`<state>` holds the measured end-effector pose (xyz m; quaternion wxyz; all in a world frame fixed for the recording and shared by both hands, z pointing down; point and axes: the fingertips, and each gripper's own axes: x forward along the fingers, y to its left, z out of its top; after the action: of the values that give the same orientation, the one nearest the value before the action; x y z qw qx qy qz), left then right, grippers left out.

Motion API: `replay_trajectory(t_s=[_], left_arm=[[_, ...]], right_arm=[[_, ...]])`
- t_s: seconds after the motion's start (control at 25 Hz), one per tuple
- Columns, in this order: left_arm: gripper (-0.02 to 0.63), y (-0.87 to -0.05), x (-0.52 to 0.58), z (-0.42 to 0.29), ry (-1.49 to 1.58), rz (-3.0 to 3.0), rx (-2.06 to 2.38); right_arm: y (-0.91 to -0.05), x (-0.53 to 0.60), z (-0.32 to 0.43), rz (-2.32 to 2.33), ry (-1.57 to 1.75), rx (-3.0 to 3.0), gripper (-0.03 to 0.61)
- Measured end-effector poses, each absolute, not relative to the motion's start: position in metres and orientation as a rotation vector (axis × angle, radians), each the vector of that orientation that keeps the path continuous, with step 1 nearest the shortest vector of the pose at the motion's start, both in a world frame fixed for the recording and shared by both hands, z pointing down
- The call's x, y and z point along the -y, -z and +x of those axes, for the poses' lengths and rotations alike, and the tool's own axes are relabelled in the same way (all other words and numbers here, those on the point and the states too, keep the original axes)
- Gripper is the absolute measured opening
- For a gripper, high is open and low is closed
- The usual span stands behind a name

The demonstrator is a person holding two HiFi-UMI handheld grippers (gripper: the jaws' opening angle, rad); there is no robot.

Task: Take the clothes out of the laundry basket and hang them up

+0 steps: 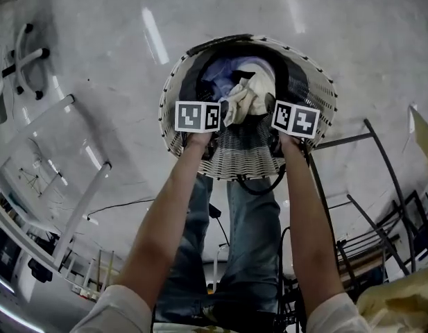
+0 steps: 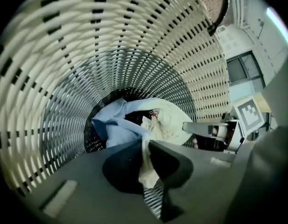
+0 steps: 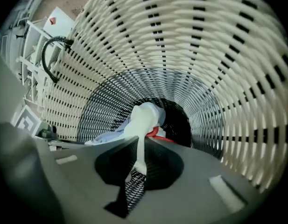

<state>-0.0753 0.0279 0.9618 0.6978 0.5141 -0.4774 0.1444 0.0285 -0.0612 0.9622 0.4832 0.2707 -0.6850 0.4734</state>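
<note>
A white woven laundry basket (image 1: 173,82) stands on the floor below me, with blue, dark and cream clothes inside. Both grippers reach over its near rim. A cream garment (image 1: 247,99) rises between them. My left gripper (image 1: 212,120) is shut on a fold of this cream garment (image 2: 147,169), seen pinched between its dark pads. My right gripper (image 1: 269,120) is shut on another part of the same cream garment (image 3: 140,139). A light blue garment (image 2: 116,125) lies deeper in the basket, and something red (image 3: 154,132) shows under the cream cloth.
A white drying rack (image 1: 68,207) stands on the floor at the left. A dark metal frame (image 1: 380,179) stands at the right, with yellowish cloth (image 1: 401,300) at the lower right corner. My legs in jeans (image 1: 231,255) are right behind the basket.
</note>
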Motion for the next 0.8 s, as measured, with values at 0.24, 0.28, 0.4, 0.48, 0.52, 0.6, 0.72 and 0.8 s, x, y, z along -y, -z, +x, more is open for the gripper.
replay_trajectory(t_s=[0.24, 0.28, 0.4, 0.48, 0.52, 0.6, 0.72, 0.8], left_arm=[[0.037, -0.921, -0.023, -0.083, -0.272, 1.17, 1.1], [0.037, -0.915, -0.024, -0.084, -0.266, 1.17, 1.104], [0.037, -0.897, -0.023, -0.086, -0.26, 1.183, 1.106], [0.037, -0.887, -0.02, -0.088, -0.263, 1.202, 1.101], [0.037, -0.882, -0.019, -0.089, -0.264, 1.209, 1.101], [0.037, -0.873, -0.019, -0.093, -0.263, 1.22, 1.104], [0.037, -0.862, -0.02, -0.091, -0.262, 1.233, 1.1], [0.037, -0.851, -0.022, -0.092, -0.259, 1.245, 1.099]], right_arm=[[-0.918, 0.06, 0.029, 0.686, -1.172, 1.711, 0.054], [-0.912, 0.059, 0.029, 0.686, -1.173, 1.715, 0.054], [-0.894, 0.062, 0.03, 0.696, -1.175, 1.735, 0.054], [-0.881, 0.066, 0.029, 0.71, -1.178, 1.751, 0.054], [-0.875, 0.067, 0.028, 0.715, -1.181, 1.756, 0.054], [-0.864, 0.067, 0.026, 0.724, -1.188, 1.765, 0.054], [-0.849, 0.066, 0.031, 0.739, -1.19, 1.777, 0.054], [-0.841, 0.063, 0.033, 0.749, -1.207, 1.79, 0.054]])
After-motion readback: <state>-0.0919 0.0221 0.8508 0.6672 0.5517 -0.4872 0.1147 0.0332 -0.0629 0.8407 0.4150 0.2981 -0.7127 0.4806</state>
